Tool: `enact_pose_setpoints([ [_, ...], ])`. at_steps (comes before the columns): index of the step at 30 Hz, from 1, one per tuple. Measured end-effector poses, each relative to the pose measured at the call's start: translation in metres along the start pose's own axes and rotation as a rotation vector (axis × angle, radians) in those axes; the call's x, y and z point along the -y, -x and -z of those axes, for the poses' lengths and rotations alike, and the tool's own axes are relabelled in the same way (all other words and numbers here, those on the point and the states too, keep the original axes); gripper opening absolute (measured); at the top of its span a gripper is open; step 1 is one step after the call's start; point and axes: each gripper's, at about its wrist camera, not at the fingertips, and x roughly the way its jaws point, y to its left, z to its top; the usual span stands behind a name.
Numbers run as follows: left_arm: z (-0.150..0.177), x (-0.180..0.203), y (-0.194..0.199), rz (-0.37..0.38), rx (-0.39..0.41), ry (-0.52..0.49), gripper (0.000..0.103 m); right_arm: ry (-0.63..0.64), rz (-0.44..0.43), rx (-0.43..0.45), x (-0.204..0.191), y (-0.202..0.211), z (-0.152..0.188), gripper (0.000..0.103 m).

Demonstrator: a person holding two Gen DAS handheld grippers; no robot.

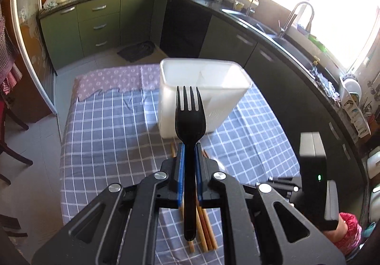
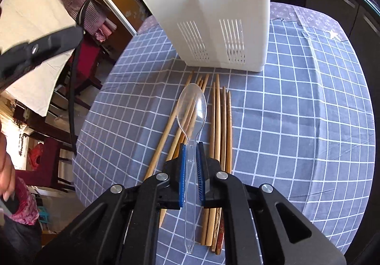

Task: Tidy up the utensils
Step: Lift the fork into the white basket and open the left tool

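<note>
My left gripper (image 1: pixel 189 146) is shut on a black plastic fork (image 1: pixel 189 120), tines pointing up, held in front of the white utensil holder (image 1: pixel 213 89) that stands on the checked tablecloth (image 1: pixel 106 136). The holder's open top shows a divider inside. My right gripper (image 2: pixel 191 146) is shut on the handle of a clear plastic spoon (image 2: pixel 192 108), bowl forward, above several wooden chopsticks (image 2: pixel 219 127) lying on the cloth before the holder (image 2: pixel 213 20). At the upper left of the right wrist view the left gripper (image 2: pixel 82 27) shows with the fork (image 2: pixel 72 108) seen edge-on. Chopsticks (image 1: pixel 204 229) also lie under my left gripper.
The table sits in a kitchen with green cabinets (image 1: pixel 95 25), a counter and a sink with a tap (image 1: pixel 296 18) along the right. Dark chairs (image 2: pixel 52 167) stand by the table's left side. A person's hand (image 2: pixel 7 174) and red patterned sleeve (image 1: pixel 349 229) show at the edges.
</note>
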Motion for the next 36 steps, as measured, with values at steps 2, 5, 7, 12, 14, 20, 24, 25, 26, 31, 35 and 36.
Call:
enact_pose_setpoints([
  [2, -0.022, 0.005, 0.005, 0.002, 0.070, -0.006, 0.008, 0.002, -0.028, 0.030, 0.002, 0.012, 0.002, 0.009],
  [5, -0.055, 0.010, 0.009, 0.014, 0.192, -0.006, 0.008, 0.009, -0.063, 0.067, 0.006, 0.028, 0.013, 0.009],
  [7, -0.075, 0.012, 0.010, -0.010, 0.288, -0.008, 0.008, 0.017, -0.076, 0.087, 0.004, 0.032, 0.019, 0.010],
  [12, -0.109, 0.016, -0.004, -0.042, 0.448, -0.023, 0.008, 0.019, -0.104, 0.124, 0.012, 0.048, 0.032, 0.010],
  [14, -0.114, 0.018, -0.016, -0.076, 0.471, -0.040, 0.008, 0.017, -0.110, 0.140, 0.015, 0.052, 0.035, 0.010],
  [20, -0.107, 0.020, -0.054, -0.103, 0.426, -0.057, 0.008, 0.022, -0.102, 0.205, 0.020, 0.072, 0.031, 0.010],
  [24, -0.096, 0.017, -0.071, -0.119, 0.369, -0.056, 0.009, 0.028, -0.099, 0.238, 0.019, 0.082, 0.022, 0.010],
  [25, -0.093, 0.017, -0.073, -0.125, 0.360, -0.054, 0.009, 0.028, -0.097, 0.247, 0.019, 0.085, 0.019, 0.010],
  [26, -0.090, 0.017, -0.075, -0.127, 0.350, -0.051, 0.009, 0.029, -0.093, 0.255, 0.020, 0.088, 0.018, 0.010],
  [31, -0.080, 0.016, -0.076, -0.137, 0.321, -0.063, 0.024, 0.045, -0.082, 0.312, 0.013, 0.106, -0.001, 0.010],
  [35, -0.073, 0.013, -0.064, -0.131, 0.331, -0.058, 0.029, 0.042, -0.084, 0.377, 0.011, 0.121, -0.025, 0.010],
  [36, -0.072, 0.011, -0.059, -0.120, 0.338, -0.049, 0.029, 0.036, -0.084, 0.401, 0.011, 0.125, -0.033, 0.010],
])
